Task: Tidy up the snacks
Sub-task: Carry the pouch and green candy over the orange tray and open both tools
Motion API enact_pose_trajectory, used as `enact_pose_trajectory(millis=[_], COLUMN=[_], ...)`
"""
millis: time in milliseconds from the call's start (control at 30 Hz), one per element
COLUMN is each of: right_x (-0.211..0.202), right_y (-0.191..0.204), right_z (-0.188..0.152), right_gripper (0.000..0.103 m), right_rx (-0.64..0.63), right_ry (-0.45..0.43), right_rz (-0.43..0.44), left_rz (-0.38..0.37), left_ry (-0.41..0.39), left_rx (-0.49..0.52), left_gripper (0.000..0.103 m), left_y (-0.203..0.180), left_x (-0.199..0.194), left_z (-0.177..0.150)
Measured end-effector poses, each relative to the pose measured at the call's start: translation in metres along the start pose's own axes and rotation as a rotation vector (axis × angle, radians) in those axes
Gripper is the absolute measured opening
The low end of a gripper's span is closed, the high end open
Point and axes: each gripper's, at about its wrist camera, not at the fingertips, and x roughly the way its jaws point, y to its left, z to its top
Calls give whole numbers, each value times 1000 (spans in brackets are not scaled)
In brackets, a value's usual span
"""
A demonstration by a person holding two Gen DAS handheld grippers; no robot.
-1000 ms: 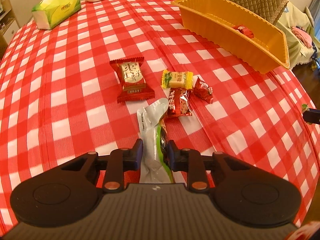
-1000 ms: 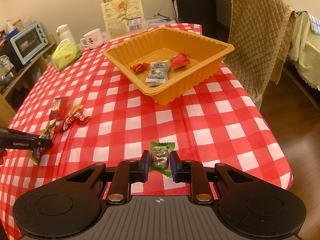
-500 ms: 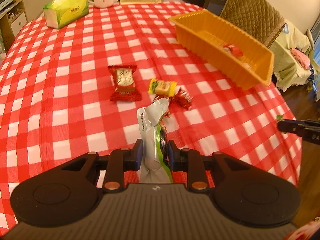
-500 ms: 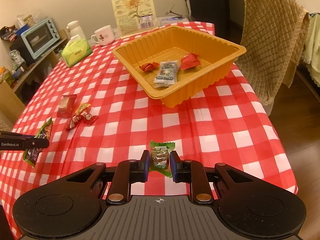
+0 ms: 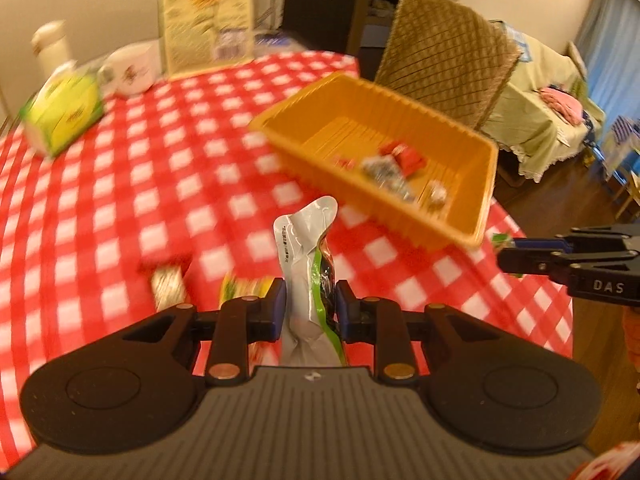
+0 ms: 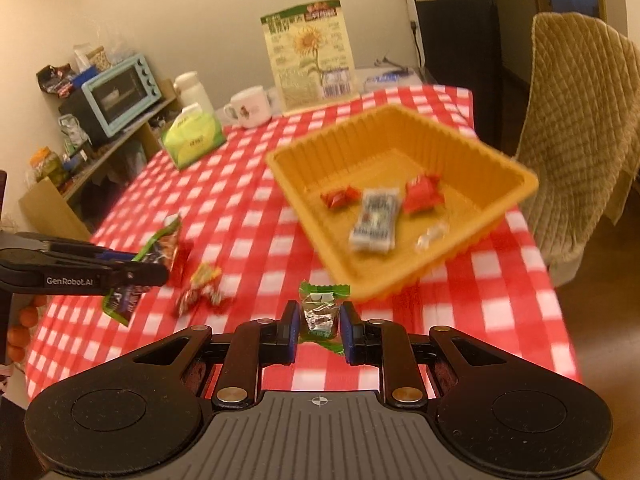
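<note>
1. A silver-green packet [image 5: 308, 272] is pinched by the left gripper [image 5: 310, 308], short of the orange tray [image 5: 486, 188].
2. A green-wrapped candy [image 6: 320, 312] is pinched by the right gripper [image 6: 319, 326], near the tray.
3. Carrying is judged underway; release over the tray is called for next.

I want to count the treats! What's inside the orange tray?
Inside the orange tray lie two red-wrapped snacks, a silvery packet between them, and a small clear-wrapped piece. The near wall hides a strip of the floor, so more could sit there.

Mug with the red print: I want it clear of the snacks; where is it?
The mug stands at the table's far end, between the tissue box and sunflower carton.
</note>
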Motion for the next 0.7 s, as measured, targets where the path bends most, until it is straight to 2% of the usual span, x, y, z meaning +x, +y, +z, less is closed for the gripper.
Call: enact_pose_trajectory(millis=[367, 567, 700], right_x=[42, 69, 81], right_y=[-31, -53, -67], right_z=[63, 93, 105], right_gripper=[22, 22, 22], right_rx=[-44, -19, 13], right_ry=[-52, -67, -72], right_rz=[-52, -88, -103], left_rz=[-74, -64, -43], left_ry=[-49, -36, -16], left_rx=[114, 190, 229], left_gripper=[23, 23, 23], left_y=[-29, -42, -44], left_x=[59, 100, 128], left_z=[97, 139, 156])
